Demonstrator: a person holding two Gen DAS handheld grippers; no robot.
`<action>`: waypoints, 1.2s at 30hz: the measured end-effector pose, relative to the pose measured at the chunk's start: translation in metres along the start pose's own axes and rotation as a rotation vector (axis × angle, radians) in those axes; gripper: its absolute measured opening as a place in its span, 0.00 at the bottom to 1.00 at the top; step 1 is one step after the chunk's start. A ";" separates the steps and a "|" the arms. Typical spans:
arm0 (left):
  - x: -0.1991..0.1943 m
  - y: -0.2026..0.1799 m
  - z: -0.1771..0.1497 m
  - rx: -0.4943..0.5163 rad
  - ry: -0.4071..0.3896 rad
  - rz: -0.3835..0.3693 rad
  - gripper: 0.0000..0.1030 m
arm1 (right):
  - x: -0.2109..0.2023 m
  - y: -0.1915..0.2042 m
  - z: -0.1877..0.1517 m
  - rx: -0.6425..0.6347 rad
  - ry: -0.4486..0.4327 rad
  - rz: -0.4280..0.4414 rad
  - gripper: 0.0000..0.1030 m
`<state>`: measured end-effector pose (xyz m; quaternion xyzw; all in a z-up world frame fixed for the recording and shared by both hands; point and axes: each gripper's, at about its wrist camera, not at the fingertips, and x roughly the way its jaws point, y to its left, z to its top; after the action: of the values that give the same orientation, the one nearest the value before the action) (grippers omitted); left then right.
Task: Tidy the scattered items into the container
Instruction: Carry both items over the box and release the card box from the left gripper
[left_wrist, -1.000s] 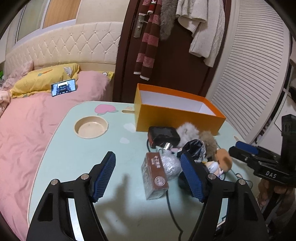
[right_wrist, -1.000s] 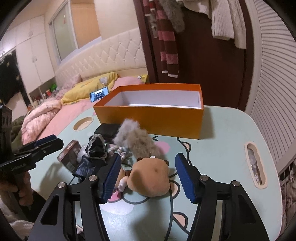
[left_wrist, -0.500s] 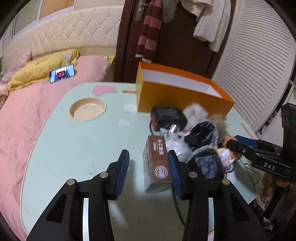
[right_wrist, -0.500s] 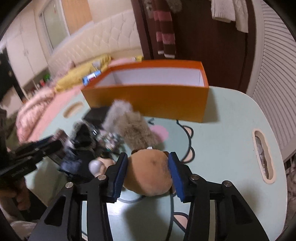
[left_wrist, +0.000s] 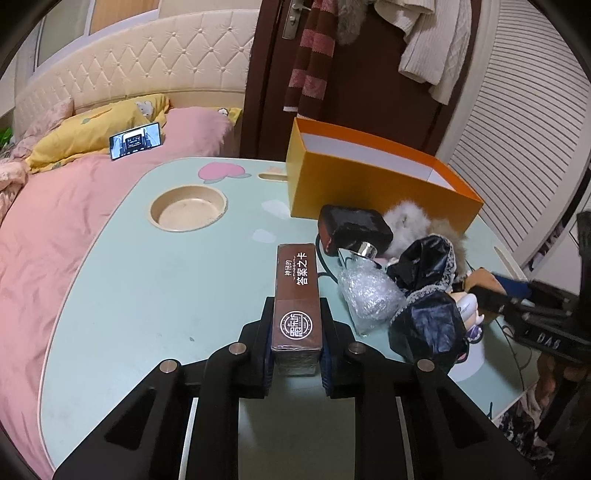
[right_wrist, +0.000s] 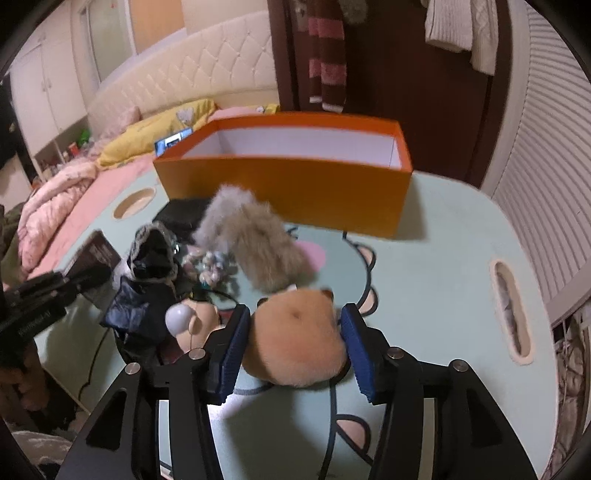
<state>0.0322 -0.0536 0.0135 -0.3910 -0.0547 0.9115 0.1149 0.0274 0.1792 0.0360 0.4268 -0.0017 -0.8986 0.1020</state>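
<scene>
Card box (left_wrist: 296, 295): clamped in my left gripper (left_wrist: 295, 343), on the worktop (left_wrist: 147, 295)
Plush hamster (right_wrist: 297, 339): between my right gripper (right_wrist: 293, 343) pads, jaws opening
Orange box (left_wrist: 354, 188): well beyond the pile
Risk: soft plush may slip; card box could nudge clutter

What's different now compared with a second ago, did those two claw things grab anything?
Yes. The left gripper, wide open a second ago, moved in and shut on the brown card box. The right gripper came down around the tan plush toy; its pads touch the toy's sides, though the jaws are opening slightly. The orange box and the other scattered items stayed put.
</scene>
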 end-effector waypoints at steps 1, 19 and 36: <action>0.000 0.000 0.000 0.002 -0.001 0.002 0.20 | 0.001 0.000 -0.001 0.001 -0.002 -0.006 0.49; -0.031 -0.001 0.037 0.022 -0.094 -0.039 0.20 | -0.033 -0.010 0.020 0.011 -0.104 0.047 0.37; 0.035 -0.040 0.152 0.130 -0.076 -0.164 0.20 | 0.000 -0.016 0.120 -0.021 -0.201 0.046 0.37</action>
<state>-0.0949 -0.0076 0.1011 -0.3420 -0.0317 0.9149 0.2120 -0.0676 0.1853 0.1106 0.3333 -0.0121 -0.9342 0.1264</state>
